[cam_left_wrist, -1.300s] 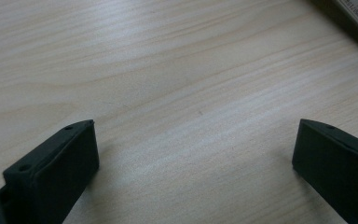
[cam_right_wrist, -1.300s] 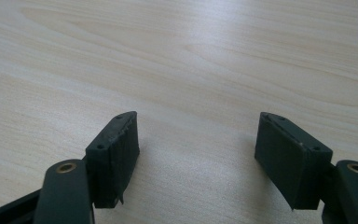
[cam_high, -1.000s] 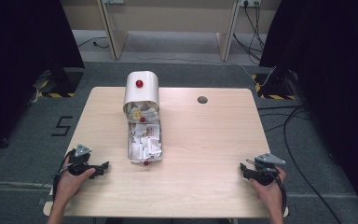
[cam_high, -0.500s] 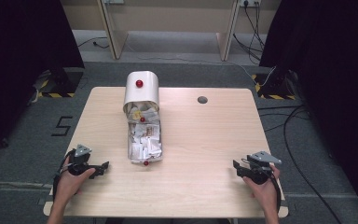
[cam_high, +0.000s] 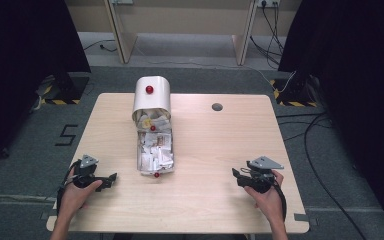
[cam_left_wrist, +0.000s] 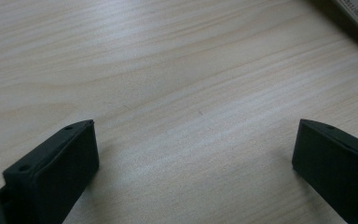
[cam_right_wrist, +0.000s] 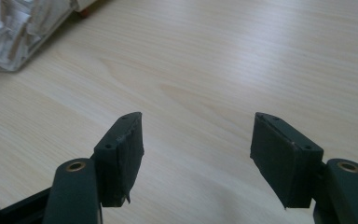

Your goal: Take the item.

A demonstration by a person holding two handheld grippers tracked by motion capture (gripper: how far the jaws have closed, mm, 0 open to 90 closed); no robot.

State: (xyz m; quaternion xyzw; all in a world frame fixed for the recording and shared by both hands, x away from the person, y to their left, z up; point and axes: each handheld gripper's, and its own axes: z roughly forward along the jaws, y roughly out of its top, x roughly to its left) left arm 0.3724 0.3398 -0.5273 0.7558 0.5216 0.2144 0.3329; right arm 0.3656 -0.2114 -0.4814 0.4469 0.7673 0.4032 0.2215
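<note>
While your right gripper (cam_high: pixel 237 175) has shifted leftward across the near right part of the table (cam_high: pixel 220 150) since a second ago, your left gripper (cam_high: pixel 111 177) has held its place at the near left; this suggests the right hand is starting its approach to the work at the centre.

The room: dark curtains hang at left and right, grey carpet surrounds the table, and cables trail over the floor at the far right. A pale wooden frame stands beyond the far edge.

The surface: light wood grain, bare apart from a small round grommet (cam_high: pixel 217 106) at the far right of centre.

The task's thing: a cream bread-bin-like box (cam_high: pixel 151 97) with a rounded cover and a red knob (cam_high: pixel 149 89) sits at the far centre. A tray (cam_high: pixel 155 152) full of white crumpled paper packets reaches out of it toward you, with a second red knob (cam_high: pixel 156 174) at its near end. In the right gripper view a corner of that tray (cam_right_wrist: pixel 14 28) lies at the upper left, well apart from the jaws.

The claws: both stand apart with nothing between them. The left gripper (cam_left_wrist: pixel 193 154) hangs just over bare wood; the right gripper (cam_right_wrist: pixel 198 140) likewise spans only bare table.
</note>
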